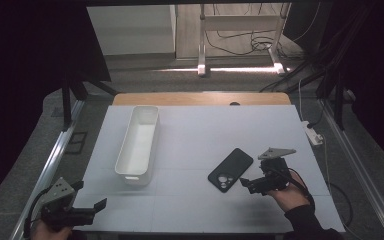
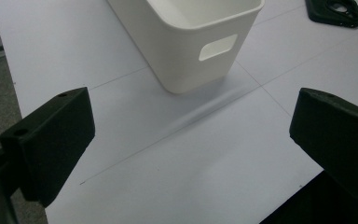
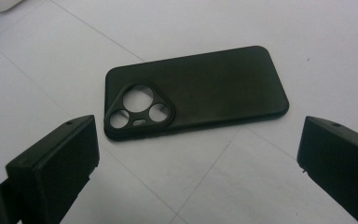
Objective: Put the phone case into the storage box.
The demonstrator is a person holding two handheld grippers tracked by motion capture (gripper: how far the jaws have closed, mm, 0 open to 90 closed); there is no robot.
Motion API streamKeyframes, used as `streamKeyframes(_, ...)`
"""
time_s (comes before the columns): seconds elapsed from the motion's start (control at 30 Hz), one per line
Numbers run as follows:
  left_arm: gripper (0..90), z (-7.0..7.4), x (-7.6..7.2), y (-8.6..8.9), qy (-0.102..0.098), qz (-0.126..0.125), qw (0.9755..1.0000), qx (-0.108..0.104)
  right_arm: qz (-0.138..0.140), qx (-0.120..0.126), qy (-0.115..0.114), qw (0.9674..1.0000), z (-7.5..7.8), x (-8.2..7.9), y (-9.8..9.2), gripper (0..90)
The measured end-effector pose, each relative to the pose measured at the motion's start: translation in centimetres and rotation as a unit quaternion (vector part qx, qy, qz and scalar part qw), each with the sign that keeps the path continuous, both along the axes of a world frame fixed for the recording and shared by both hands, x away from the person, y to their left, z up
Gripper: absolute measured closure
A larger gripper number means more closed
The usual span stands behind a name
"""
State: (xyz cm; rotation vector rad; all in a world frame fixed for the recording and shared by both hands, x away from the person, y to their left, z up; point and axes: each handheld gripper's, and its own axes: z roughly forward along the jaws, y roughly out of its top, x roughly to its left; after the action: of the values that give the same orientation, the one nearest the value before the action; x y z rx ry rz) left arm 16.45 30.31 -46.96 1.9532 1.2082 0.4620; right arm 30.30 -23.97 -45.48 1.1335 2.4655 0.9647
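High view, right side: right claw (image 1: 246,183) sits low over the table (image 1: 205,145), jaws spread, aimed at the black phone case (image 1: 231,169) lying flat just beside it. Nothing pinched.
High view, why there: looks like an approach for a pick-up, I'd say; the hand comes in from the near edge so the jaws can straddle the case's camera end.
High view, left side: left claw (image 1: 97,206) hangs at the near left corner, jaws spread and empty, well apart from the case. Parked out of the way, by the look of it.
High view, surroundings: a long white bin (image 1: 139,142) stands upright on the left half, open top, nothing seen inside. A likely drop spot, though that's a guess. Open table between bin and case.
Left gripper view: both black jaws wide, bare table between them. The white bin (image 2: 191,42) is straight ahead, handle cut-out facing the camera; the case (image 2: 334,11) peeks in at the top right, far off.
Right gripper view: here we go, the case (image 3: 200,91) dead centre, back up, triangular camera opening toward the left jaw. Jaws stand wide on either side, short of it and not touching.
In the way: nothing blocks the reach. The snag is how flat the case lies, with little edge to grip.
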Motion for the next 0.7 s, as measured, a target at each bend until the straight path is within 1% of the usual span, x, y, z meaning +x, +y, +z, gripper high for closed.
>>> streamKeyframes(0.2, 0.9, 0.0, 0.0, -0.1, 0.001, -0.002, 1.0, 0.004, 0.0, -0.004, 0.004, 1.0, -0.1, 0.6, 0.5, 0.0)
streamKeyframes(0.3, 1.0, 0.0, 0.0, -0.1, 0.002, -0.002, 1.0, 0.005, 0.005, -0.007, 0.005, 1.0, -0.2, 1.1, 0.8, 0.0)
streamKeyframes(0.5, 1.0, 0.0, 0.0, -0.1, 0.002, -0.002, 1.0, 0.003, 0.009, -0.013, 0.012, 0.9998, -0.2, 1.9, 1.4, 0.0)
streamKeyframes(0.7, 1.0, 0.0, 0.0, -0.1, 0.002, -0.003, 1.0, 0.003, 0.012, -0.02, 0.011, 0.9997, -0.3, 2.7, 1.8, 0.0)
